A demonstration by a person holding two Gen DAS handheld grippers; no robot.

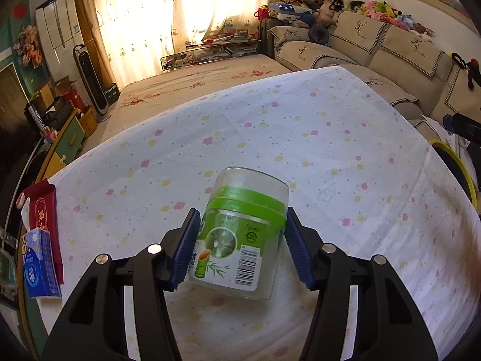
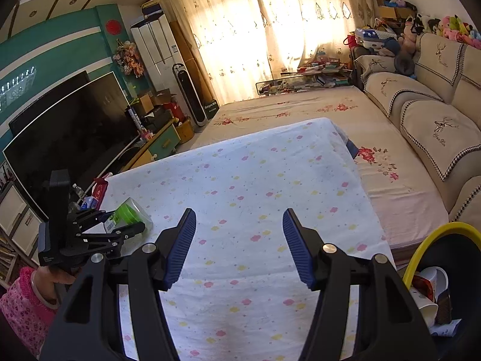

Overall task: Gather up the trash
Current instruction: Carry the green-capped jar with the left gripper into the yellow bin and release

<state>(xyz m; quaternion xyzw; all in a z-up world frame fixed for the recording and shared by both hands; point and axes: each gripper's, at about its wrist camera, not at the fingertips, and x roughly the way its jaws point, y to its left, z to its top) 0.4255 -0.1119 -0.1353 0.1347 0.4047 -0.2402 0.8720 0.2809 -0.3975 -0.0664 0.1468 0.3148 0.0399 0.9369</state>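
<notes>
A clear plastic jar (image 1: 240, 240) with a green band and a bamboo label lies tilted on the flowered tablecloth (image 1: 300, 138). My left gripper (image 1: 243, 219) has its blue pads against both sides of the jar, just below the green band. In the right wrist view the same jar (image 2: 129, 210) shows at the table's left edge in the left gripper (image 2: 120, 219), which a hand in a pink sleeve (image 2: 24, 300) carries. My right gripper (image 2: 237, 219) stands open over the cloth with nothing between its fingers.
A dark bin with a yellow rim (image 2: 436, 234) stands off the table's right side and holds paper cups (image 2: 433, 288) and wrappers. A blue tissue pack (image 1: 39, 264) and a red packet (image 1: 45, 210) lie at the table's left edge. A sofa (image 2: 436, 126) is beyond.
</notes>
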